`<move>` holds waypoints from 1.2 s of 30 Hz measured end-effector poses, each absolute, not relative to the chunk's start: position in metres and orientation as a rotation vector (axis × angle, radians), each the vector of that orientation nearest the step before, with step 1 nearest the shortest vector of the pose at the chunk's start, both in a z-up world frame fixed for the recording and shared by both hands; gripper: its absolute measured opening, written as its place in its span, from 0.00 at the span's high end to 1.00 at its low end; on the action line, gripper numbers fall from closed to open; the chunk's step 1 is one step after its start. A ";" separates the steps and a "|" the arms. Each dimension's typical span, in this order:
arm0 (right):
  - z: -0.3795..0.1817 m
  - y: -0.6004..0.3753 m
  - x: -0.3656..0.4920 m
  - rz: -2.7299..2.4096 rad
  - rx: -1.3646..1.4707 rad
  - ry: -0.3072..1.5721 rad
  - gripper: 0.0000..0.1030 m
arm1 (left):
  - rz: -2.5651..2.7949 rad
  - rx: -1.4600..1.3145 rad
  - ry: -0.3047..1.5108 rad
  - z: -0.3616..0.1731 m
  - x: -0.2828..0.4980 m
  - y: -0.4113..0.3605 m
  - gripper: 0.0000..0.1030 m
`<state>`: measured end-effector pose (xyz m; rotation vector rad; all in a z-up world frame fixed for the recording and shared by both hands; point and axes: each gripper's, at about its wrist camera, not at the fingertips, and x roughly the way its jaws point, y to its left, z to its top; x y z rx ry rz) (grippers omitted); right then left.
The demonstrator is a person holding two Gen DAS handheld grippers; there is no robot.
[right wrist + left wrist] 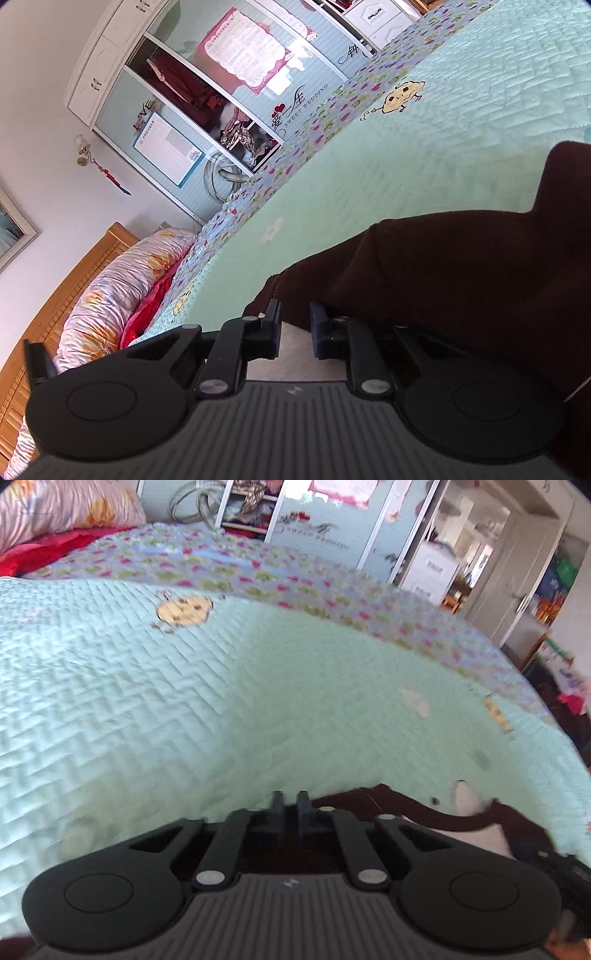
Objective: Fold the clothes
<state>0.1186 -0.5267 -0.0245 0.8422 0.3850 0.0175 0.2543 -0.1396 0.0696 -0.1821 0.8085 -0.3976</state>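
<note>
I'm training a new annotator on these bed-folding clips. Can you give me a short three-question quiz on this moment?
1. True or false: the right gripper is open.
2. What colour is the garment? A) dark brown B) white C) yellow
3. The cartoon patch sits on the ____ quilt.

Key: 1 true; 2 A; 3 green.

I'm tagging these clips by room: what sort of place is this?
Most likely a home bedroom: a bed under a mint-green quilted bedspread, a wooden slatted headboard with a floral satin pillow, and a white sliding-door wardrobe.
</note>
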 end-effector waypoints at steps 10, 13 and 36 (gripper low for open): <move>0.023 -0.469 0.076 0.135 0.749 0.546 0.73 | -0.554 -0.194 0.901 0.073 0.132 -0.093 0.51; 0.028 -0.434 0.019 0.263 0.784 0.617 0.48 | -0.497 -0.190 0.931 0.059 0.130 -0.084 0.68; 0.054 -0.353 -0.218 -0.007 0.572 0.792 0.52 | -0.412 0.011 0.940 0.043 -0.081 -0.048 0.43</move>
